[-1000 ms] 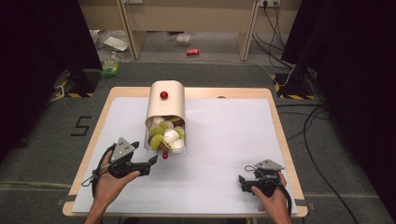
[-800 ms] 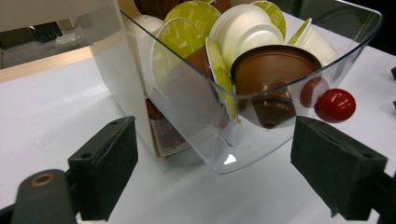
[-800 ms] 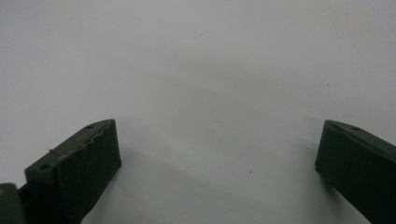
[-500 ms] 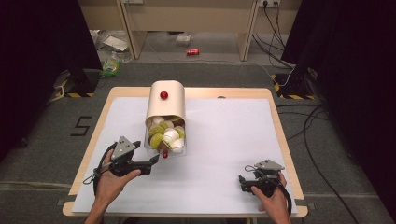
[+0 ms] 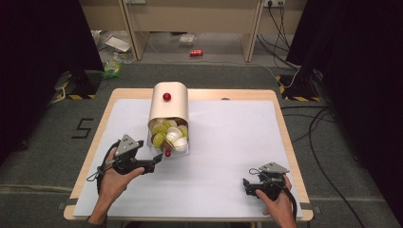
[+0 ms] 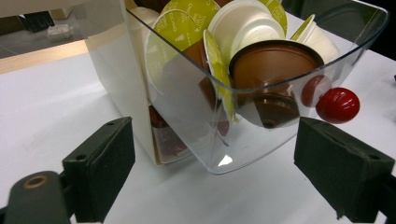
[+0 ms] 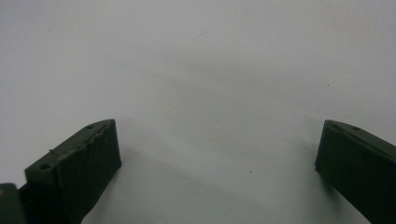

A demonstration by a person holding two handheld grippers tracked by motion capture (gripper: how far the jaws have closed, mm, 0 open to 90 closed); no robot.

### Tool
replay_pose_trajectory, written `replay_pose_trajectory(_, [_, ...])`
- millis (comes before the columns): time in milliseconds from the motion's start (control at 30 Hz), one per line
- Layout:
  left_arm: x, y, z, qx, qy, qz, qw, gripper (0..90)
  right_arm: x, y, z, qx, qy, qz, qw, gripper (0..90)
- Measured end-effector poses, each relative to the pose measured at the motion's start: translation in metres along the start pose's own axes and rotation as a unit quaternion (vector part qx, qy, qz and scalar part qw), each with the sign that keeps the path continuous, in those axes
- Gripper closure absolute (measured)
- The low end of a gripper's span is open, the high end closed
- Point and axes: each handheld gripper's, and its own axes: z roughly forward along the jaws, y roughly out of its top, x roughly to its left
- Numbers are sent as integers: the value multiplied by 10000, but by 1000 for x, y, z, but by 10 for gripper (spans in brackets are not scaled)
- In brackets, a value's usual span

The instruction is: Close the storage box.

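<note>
Now the left gripper (image 6: 212, 163), jaws wide with nothing between them, faces the red knob (image 6: 337, 105) on the clear drawer (image 6: 196, 116) of the capsule dispenser (image 5: 168, 107), at twelve o'clock from the hand. Best to centre on the knob before closing. Since the earlier frame those jaws have just been opening; the right gripper (image 5: 252, 185) rests wide at four o'clock.

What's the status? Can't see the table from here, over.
Left tool open, jaws just widened, at the clear drawer of the capsule dispenser. Right tool open, idle. Drawer's red knob untouched. Nothing in the way.
</note>
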Motion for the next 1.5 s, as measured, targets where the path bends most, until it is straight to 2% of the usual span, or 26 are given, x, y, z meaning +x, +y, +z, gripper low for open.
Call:
replay_pose_trajectory(567, [7,8,9,10,29,-85,10000,122,0,0,0,0,0,1,10000,4])
replay_pose_trajectory(1500, [17,16,23,-20,197,-223,9996,109,0,0,0,0,1,4,10000,4])
